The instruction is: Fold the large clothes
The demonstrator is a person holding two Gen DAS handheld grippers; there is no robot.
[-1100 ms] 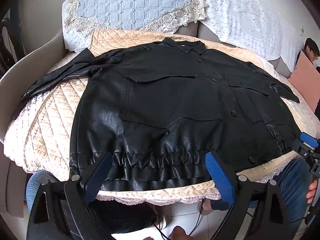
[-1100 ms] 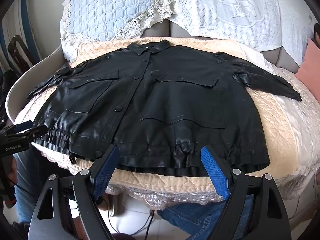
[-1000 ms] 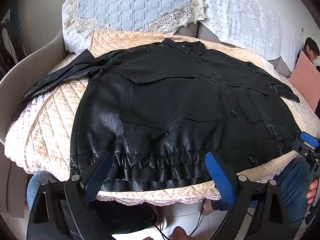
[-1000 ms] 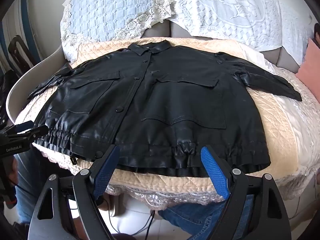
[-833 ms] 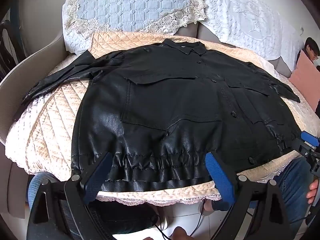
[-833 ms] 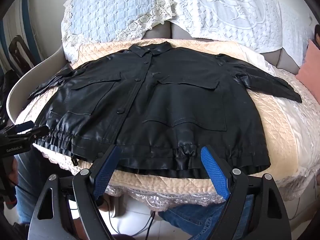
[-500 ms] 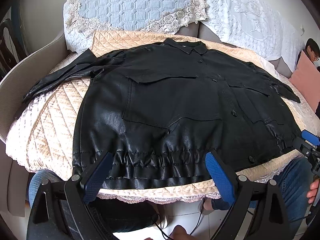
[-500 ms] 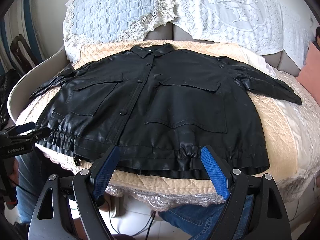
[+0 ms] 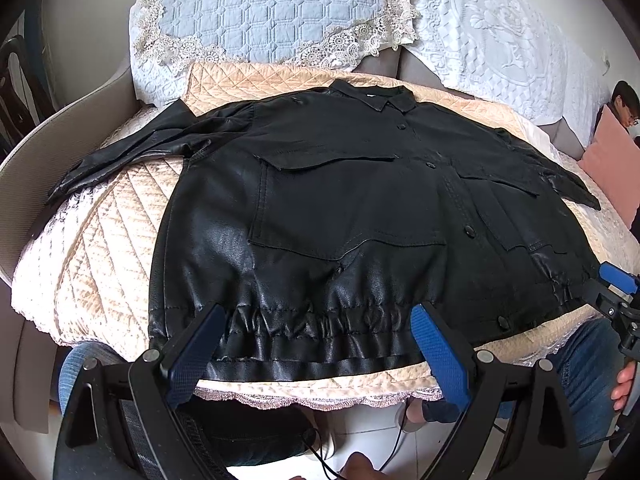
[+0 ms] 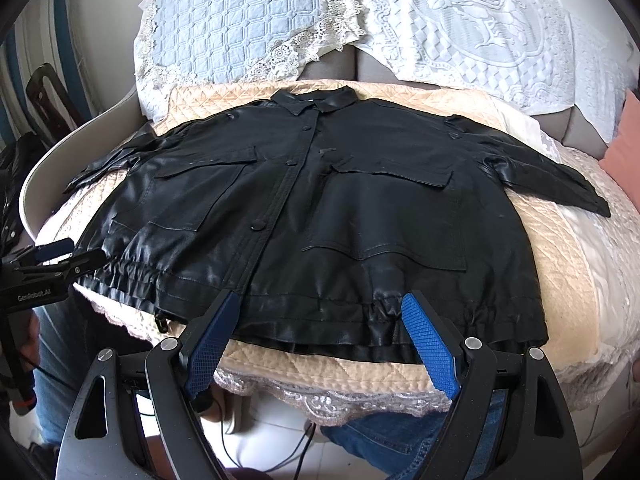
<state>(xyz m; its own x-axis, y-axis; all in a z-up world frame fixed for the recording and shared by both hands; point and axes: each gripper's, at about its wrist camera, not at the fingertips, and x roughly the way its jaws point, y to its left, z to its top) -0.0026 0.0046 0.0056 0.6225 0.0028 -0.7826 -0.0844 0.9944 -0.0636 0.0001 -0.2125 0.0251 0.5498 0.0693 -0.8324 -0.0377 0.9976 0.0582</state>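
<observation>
Since the earlier frames both tools have been easing back a touch from the hem while the jacket itself is lying just as it was. The black jacket is lying spread flat, front up and buttoned, on the quilted beige cover of a sofa, with its collar pointing toward the backrest and its gathered hem running along the front edge of the seat. Both sleeves are stretching outward to the sides, the one on the left in the left wrist view reaching toward the sofa arm. The left tool is hovering just in front of the hem with its blue-padded fingers spread wide and gripping nothing. The right tool is likewise hanging before the hem farther along, fingers wide apart and empty, the pads framing the hem without closing on it. A pale blue quilted cushion with lace trim and a white lace throw are leaning on the backrest behind the jacket. A pink cushion is showing at the far end, and the person's jeans are showing below the seat edge.
</observation>
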